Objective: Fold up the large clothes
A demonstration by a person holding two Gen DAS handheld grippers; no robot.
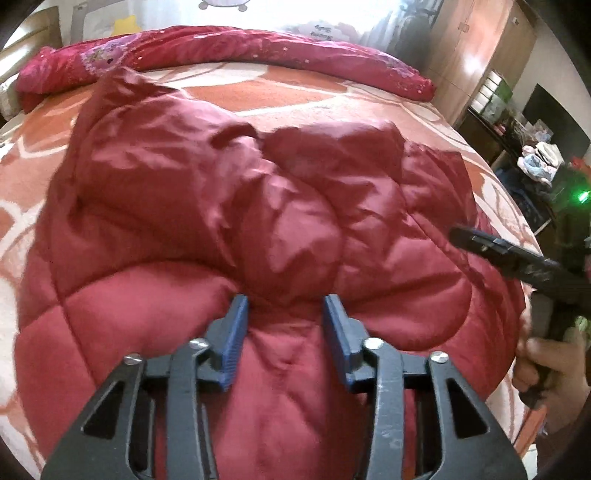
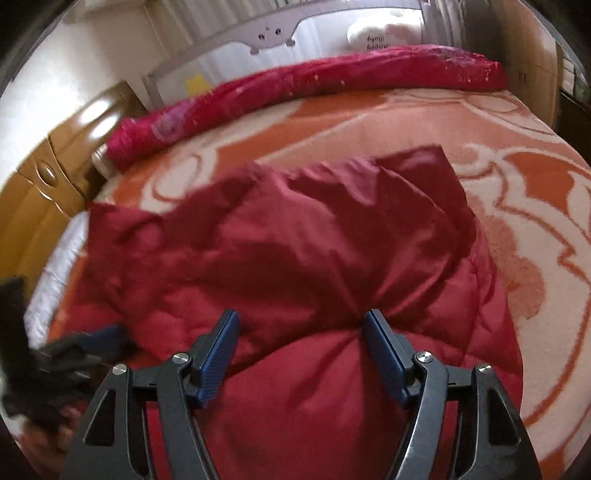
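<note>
A dark red quilted jacket (image 1: 229, 206) lies spread on the bed, rumpled at its far side. My left gripper (image 1: 285, 306) points down at its near part, and its blue pads press a puffed fold of the jacket between them. A dark finger (image 1: 480, 242) of my right gripper reaches in over the jacket's right edge, with a person's hand (image 1: 546, 362) behind it. In the right wrist view my right gripper (image 2: 301, 317) stands open over the jacket (image 2: 295, 240), nothing held. The left gripper (image 2: 92, 343) shows there as a blur at the lower left.
An orange-and-cream blanket (image 1: 277, 92) covers the bed. A rolled pink-red quilt (image 2: 295, 81) lies along its far side before a white bed rail (image 2: 273, 33). A wooden cabinet (image 2: 44, 177) stands left of the bed; a wardrobe (image 1: 480, 55) and cluttered shelves (image 1: 535, 158) stand right.
</note>
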